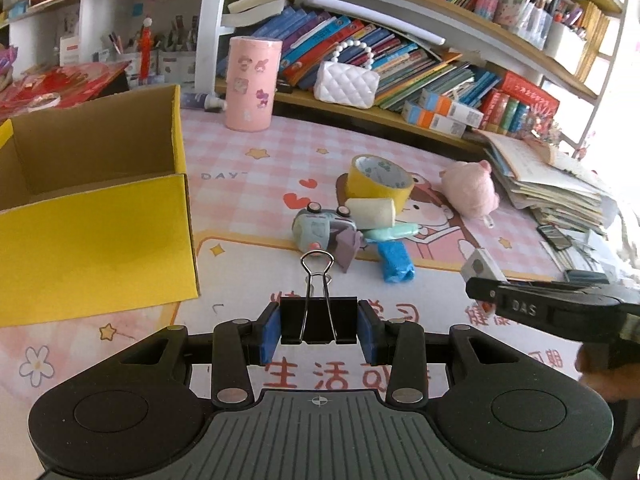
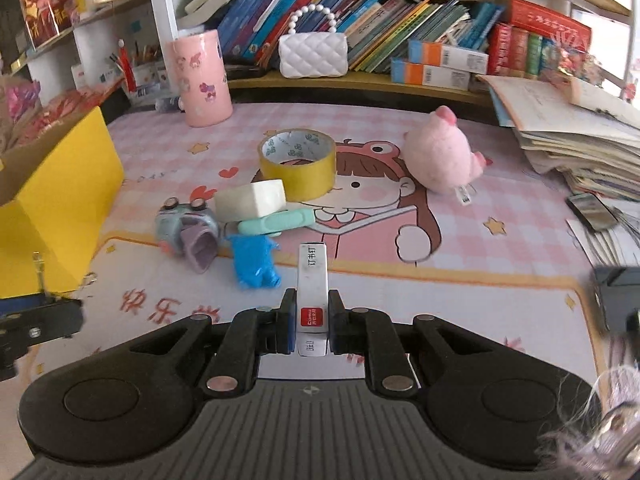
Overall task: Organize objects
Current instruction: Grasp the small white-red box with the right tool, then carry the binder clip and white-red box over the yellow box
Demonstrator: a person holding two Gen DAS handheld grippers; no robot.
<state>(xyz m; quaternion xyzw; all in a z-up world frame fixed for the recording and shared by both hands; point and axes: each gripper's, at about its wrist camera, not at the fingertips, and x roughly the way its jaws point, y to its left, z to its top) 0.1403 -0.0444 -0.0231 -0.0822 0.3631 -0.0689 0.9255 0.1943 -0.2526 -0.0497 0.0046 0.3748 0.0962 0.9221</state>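
Objects for organizing lay clustered on the pink cartoon-printed tabletop (image 2: 460,248), catalogued relative to the roll of yellow packing tape (image 2: 297,162) standing at its middle.

Held items: a black metal binder clip (image 1: 319,319) with silver wire handles, clamped between the blue-padded jaws of the left gripper (image 1: 319,330), nearer the camera than the tape. A narrow white box of staples with a red label (image 2: 312,292), pinched between the nearly closed jaws of the right gripper (image 2: 312,322), also nearer the camera than the tape.

Loose items: a cream rectangular eraser-like block (image 2: 250,199), touching the tape's near side. A mint-green flat plastic piece (image 2: 276,221), just in front of the block. A grey-blue toy camera with a mauve strap (image 2: 188,230), left of the tape. A fuzzy blue monster figure (image 2: 255,261), in front of the tape. A pink plush pig (image 2: 440,156), right of the tape.

Containers: an open cardboard box with yellow outer faces (image 1: 92,216), well left of the tape. A pink cylindrical holder with sticker prints (image 2: 202,78), behind the tape to its left.
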